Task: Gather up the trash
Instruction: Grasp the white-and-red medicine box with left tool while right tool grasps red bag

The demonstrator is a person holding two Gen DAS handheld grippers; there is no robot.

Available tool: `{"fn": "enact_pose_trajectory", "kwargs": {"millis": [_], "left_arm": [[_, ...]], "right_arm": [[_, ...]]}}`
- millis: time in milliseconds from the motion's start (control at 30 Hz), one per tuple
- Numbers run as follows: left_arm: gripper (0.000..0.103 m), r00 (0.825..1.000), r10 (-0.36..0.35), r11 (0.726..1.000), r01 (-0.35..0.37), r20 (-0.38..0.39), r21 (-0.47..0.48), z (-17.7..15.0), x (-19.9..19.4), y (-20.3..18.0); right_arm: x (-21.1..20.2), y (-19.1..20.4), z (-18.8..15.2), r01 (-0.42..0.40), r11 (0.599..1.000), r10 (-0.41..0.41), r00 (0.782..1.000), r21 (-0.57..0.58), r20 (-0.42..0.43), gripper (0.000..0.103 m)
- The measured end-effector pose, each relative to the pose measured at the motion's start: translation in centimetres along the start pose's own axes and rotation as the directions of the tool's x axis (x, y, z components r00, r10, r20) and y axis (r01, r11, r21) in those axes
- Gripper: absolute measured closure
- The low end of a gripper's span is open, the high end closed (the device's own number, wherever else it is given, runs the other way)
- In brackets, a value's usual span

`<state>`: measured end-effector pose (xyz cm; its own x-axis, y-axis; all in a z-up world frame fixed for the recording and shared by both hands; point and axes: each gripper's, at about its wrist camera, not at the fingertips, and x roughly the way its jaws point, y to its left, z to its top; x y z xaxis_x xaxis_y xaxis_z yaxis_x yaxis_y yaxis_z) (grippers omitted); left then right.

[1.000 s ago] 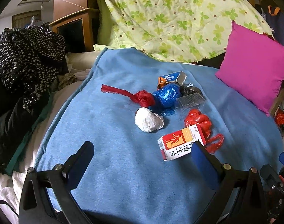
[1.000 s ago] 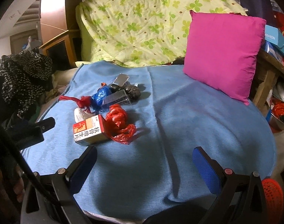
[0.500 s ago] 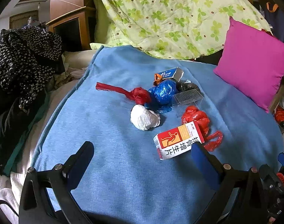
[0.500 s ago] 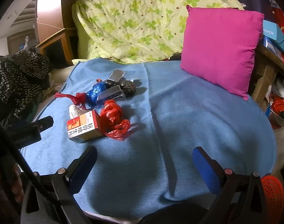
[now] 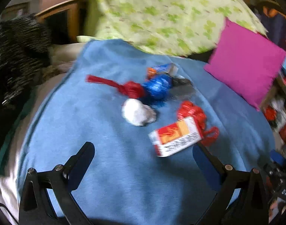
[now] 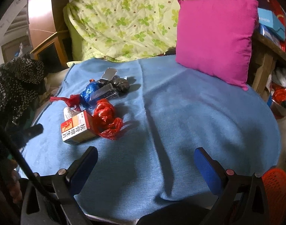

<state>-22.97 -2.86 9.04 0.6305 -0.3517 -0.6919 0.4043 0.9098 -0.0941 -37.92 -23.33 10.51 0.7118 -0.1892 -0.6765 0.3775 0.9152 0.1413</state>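
Left wrist view, motion-blurred: 1 heap of trash on a blue fleece blanket [image 5: 109, 168] spread over a bed. Nearest item, at 12 to 1 o'clock from the left gripper [image 5: 143, 151]: a red-orange-and-white cardboard medicine box [image 5: 175, 136], judged light, stiff and probably empty; best taken across its 2 long flat faces. Touching its far end, a crumpled red plastic bag [image 5: 194, 112]; soft, slippery, nearly weightless, best pinched at the bunched middle. At 11 o'clock of the box, a white wadded plastic lump [image 5: 137, 113], compressible, any hold serves. Behind it, a knotted red plastic bag with a long tail [image 5: 128, 89], a blue crinkled plastic bag [image 5: 158, 87], a clear ridged plastic tray [image 6: 103, 91] that would crush easily, and a black plastic bag [image 6: 121, 85]. Left gripper: fingers spread wide, empty, low over the blanket. Right gripper [image 6: 145, 161]: likewise spread, empty, with the heap at its 10 o'clock. A magenta square cushion [image 6: 216, 37] lies well apart from the heap. Change against 0.5 s ago: the box sits closer to the left gripper's fingers and the left view has gone blurred, so the left gripper is closing in; no item has shifted.
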Motion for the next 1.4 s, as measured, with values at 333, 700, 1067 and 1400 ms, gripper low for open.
{"fn": "enact_pose_trajectory", "kwargs": {"millis": [333, 700, 1067, 1400], "left_arm": [[0.000, 0.997, -0.010, 0.887, 0.042, -0.070, 0.460, 1.3, 4.8, -5.8], [0.000, 0.987, 0.020, 0.820, 0.077, -0.162, 0.567, 1.3, 8.9, -6.2], [0.040, 0.983, -0.087, 0.947, 0.132, -0.161, 0.294, 0.5, 6.9, -2.3], [0.040, 0.999, 0.005, 0.998, -0.007, 0.034, 0.057, 0.6, 3.4, 2.9]], "right_arm": [[0.4, -1.2, -0.1, -0.028, 0.998, 0.029, 0.999, 0.060, -0.014, 0.000], [1.3, -1.4, 0.0, -0.043, 0.996, 0.046, 0.998, 0.074, -0.041, 0.000], [3.0, 0.7, 1.3, -0.050, 0.999, 0.049, 0.996, -0.010, -0.071, 0.000], [10.4, 7.1, 5.5, -0.190, 0.973, 0.171, 0.974, -0.128, -0.148, 0.000]]}}
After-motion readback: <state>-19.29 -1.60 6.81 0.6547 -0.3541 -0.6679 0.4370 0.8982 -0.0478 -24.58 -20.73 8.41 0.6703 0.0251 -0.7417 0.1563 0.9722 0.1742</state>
